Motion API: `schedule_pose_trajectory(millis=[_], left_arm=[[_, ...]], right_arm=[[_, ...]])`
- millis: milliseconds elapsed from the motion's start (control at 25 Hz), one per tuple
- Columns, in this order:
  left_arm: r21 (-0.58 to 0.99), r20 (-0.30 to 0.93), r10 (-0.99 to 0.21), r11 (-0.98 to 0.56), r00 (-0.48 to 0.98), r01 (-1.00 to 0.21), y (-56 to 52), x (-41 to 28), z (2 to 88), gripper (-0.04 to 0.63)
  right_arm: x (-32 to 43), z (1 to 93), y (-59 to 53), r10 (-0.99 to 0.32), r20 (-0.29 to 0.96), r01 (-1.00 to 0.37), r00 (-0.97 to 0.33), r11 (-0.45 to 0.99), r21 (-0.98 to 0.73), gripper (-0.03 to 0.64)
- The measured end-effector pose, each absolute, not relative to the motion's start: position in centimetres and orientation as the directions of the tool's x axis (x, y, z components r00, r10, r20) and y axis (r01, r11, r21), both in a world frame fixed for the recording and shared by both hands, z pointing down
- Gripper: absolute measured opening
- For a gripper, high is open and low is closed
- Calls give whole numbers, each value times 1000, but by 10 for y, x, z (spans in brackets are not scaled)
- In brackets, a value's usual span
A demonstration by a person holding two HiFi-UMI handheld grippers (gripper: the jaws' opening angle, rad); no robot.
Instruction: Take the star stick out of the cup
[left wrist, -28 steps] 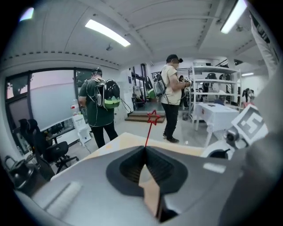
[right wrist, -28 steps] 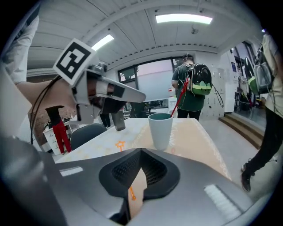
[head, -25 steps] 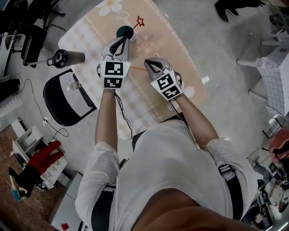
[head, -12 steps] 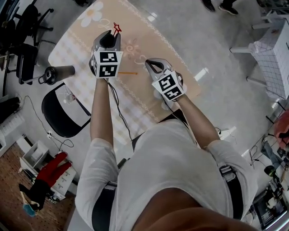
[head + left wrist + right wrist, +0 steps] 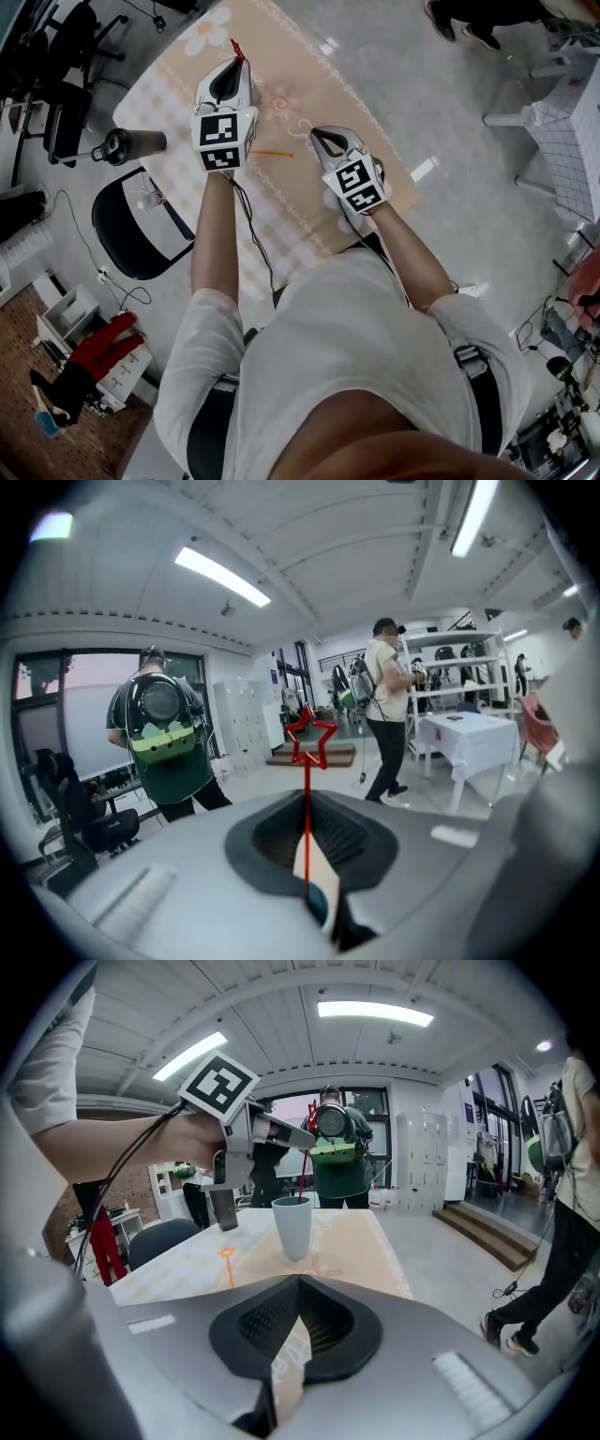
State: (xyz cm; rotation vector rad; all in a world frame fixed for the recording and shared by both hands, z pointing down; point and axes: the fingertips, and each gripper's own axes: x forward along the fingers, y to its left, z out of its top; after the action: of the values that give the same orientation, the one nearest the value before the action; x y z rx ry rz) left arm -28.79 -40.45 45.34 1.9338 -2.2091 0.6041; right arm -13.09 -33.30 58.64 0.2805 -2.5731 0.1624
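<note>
Grip just established: jaws of left gripper (image 5: 232, 73), wide a moment ago, are clamped on red star stick (image 5: 309, 743). Stick is seen still in grey cup (image 5: 292, 1226), so lifting is judged next. Right gripper (image 5: 321, 142) is shut, empty.

Head cam: high on the person, aimed steeply down, mid-range. The bench (image 5: 314, 89) fills the frame from 10 to 1 o'clock, w/ L claw (image 5: 234, 64) at 11 o'clock and R claw (image 5: 315, 137) just right of centre.

L claw cam: rides on its claw, looks along the jaws, approx level across the room. The star stick (image 5: 310, 743) is v. close at centre.

R claw cam: low over the bench top, facing along it. The cup (image 5: 292, 1226) is near, just above centre.

Shared: head cam & R claw cam both catch the L claw and the bench. Head cam & L claw cam both catch the star stick.
</note>
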Motion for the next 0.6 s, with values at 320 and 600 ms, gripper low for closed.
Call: schedule_pose_trajectory(millis=[320, 600], left_arm=[[-79, 190, -969, 145, -158, -986, -367, -276, 372, 6], [47, 94, -961, 264, -259, -963, -300, -286, 331, 6]], right_arm=[[-143, 560, -320, -156, 478, -210, -864, 976, -61, -2], [-154, 549, -303, -114, 452, -160, -885, 985, -65, -2]])
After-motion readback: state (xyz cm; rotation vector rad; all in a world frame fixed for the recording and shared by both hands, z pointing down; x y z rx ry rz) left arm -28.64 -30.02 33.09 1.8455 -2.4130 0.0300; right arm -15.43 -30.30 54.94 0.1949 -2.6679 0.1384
